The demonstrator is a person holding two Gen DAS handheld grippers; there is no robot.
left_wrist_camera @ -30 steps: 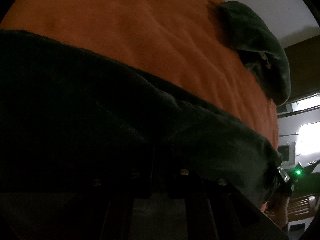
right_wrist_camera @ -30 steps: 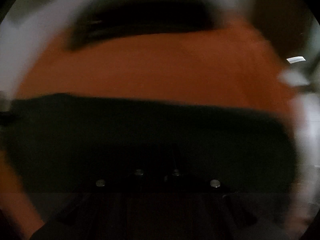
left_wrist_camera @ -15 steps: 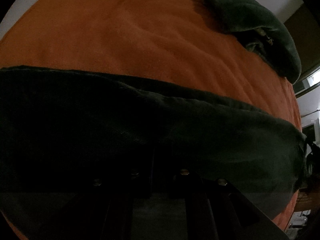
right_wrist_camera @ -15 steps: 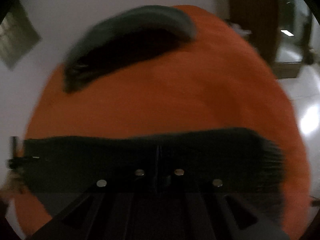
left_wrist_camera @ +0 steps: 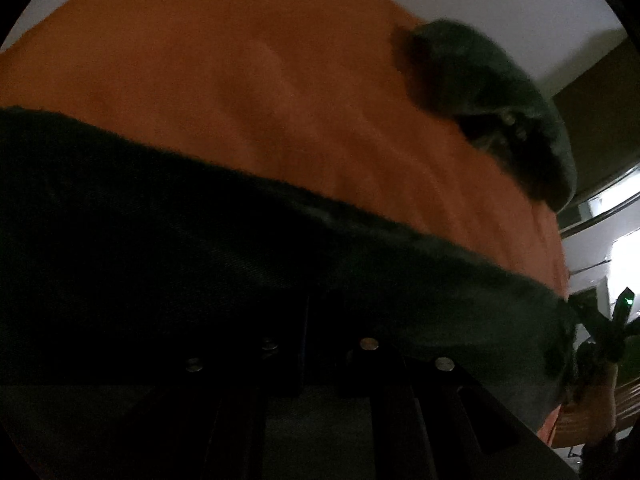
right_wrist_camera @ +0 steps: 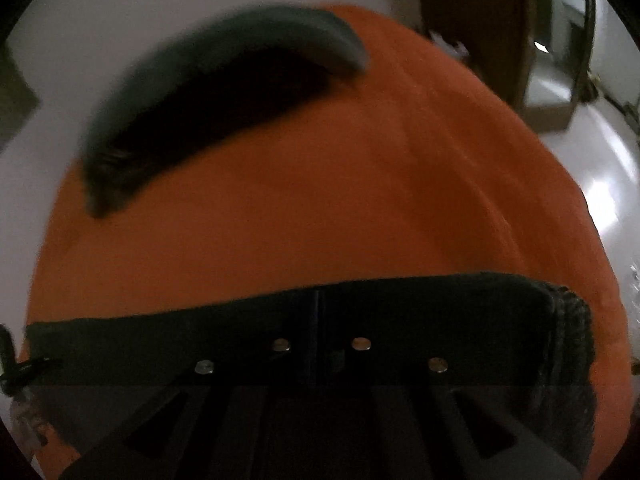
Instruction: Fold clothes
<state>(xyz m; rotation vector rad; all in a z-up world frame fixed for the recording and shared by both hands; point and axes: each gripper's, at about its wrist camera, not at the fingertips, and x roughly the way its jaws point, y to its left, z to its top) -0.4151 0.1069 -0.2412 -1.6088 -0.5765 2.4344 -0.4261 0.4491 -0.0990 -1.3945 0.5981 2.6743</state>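
Garment (left_wrist_camera: 200,248) hangs stretched sideways between us, its edge clamped in left gripper (left_wrist_camera: 316,320) and right gripper (right_wrist_camera: 318,320), jaws together, above the orange cover (right_wrist_camera: 320,200).

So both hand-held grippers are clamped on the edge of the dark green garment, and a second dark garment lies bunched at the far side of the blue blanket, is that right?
Not quite: the blanket is orange, not blue, as both wrist views show. The rest holds: the left hand-held gripper and the right hand-held gripper are each shut on the dark green garment, and a second dark garment lies bunched at the far side.
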